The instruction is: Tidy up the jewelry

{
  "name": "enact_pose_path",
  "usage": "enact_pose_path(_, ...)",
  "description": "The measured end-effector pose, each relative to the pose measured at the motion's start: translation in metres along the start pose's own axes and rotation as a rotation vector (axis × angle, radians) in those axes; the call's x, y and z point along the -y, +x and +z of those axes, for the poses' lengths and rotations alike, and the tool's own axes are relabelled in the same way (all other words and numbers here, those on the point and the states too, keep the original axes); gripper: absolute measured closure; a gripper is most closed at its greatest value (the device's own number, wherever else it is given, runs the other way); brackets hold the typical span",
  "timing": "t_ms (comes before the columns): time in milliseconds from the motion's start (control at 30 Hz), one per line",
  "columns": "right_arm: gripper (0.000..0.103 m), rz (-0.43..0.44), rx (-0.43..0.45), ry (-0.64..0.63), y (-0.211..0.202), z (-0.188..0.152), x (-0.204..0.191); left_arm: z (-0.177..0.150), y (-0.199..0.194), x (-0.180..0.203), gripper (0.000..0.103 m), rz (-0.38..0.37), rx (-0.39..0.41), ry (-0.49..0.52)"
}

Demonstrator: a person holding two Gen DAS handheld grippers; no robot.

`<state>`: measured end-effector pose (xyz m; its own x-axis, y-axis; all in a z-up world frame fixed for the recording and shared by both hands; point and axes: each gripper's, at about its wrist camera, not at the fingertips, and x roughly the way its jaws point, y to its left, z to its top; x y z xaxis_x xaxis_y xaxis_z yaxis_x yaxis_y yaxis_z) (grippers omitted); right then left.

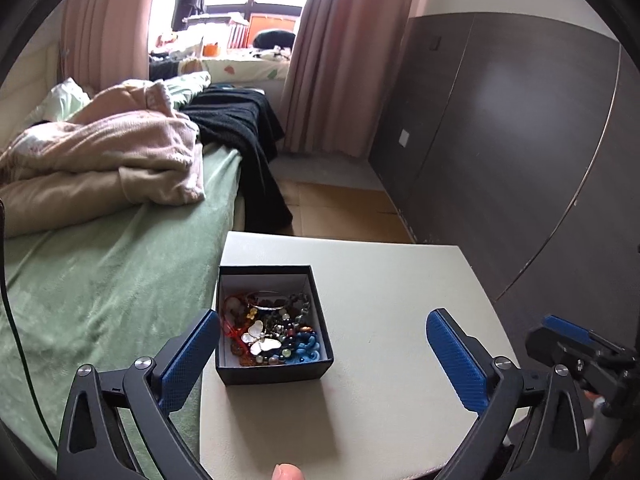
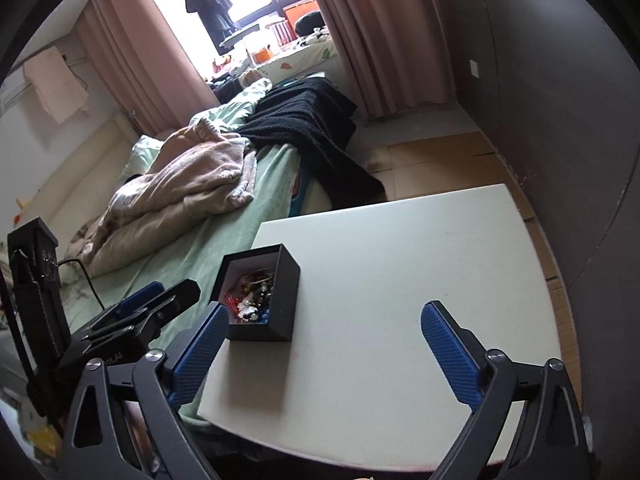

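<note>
A small black box with a white lining stands on the left part of a white table. It is full of mixed jewelry: beads, a white butterfly piece, a silver bangle, blue and red items. My left gripper is open and empty, above the table's near side, its left finger beside the box. My right gripper is open and empty, to the right of the box, over the table. The right gripper's tip shows at the left wrist view's right edge, and the left gripper shows left in the right wrist view.
A bed with a green sheet lies against the table's left side, with a beige blanket and a black garment on it. A dark panelled wall runs along the right. Pink curtains and a window are behind.
</note>
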<state>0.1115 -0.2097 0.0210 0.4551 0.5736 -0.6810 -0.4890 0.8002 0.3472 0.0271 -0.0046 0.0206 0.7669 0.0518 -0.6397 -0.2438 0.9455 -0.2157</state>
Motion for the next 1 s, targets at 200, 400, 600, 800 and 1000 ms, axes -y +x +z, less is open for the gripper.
enact_pose_path(200, 0.000, -0.039, 0.030, -0.032, -0.019, -0.007, 0.008, -0.002, -0.011, 0.013, 0.000, -0.002, 0.027, 0.020)
enact_pose_path(400, 0.000, -0.076, 0.056, -0.079, -0.033, -0.010, 0.013, -0.001, -0.015, 0.016, 0.000, 0.009, 0.033, 0.011)
enact_pose_path(600, 0.000, -0.090, 0.075, -0.079, -0.044, -0.008, 0.020, 0.000, -0.016, 0.022, 0.000, 0.020, 0.048, 0.021)
enact_pose_path(800, 0.000, -0.081, 0.106, -0.104, -0.052, -0.005, 0.015, 0.001, -0.022, 0.024, 0.000, 0.022, 0.072, 0.020)
enact_pose_path(1000, 0.000, -0.063, 0.107, -0.097, -0.053, -0.005, 0.014, 0.001, -0.024, 0.025, 0.000, 0.014, 0.080, 0.018)
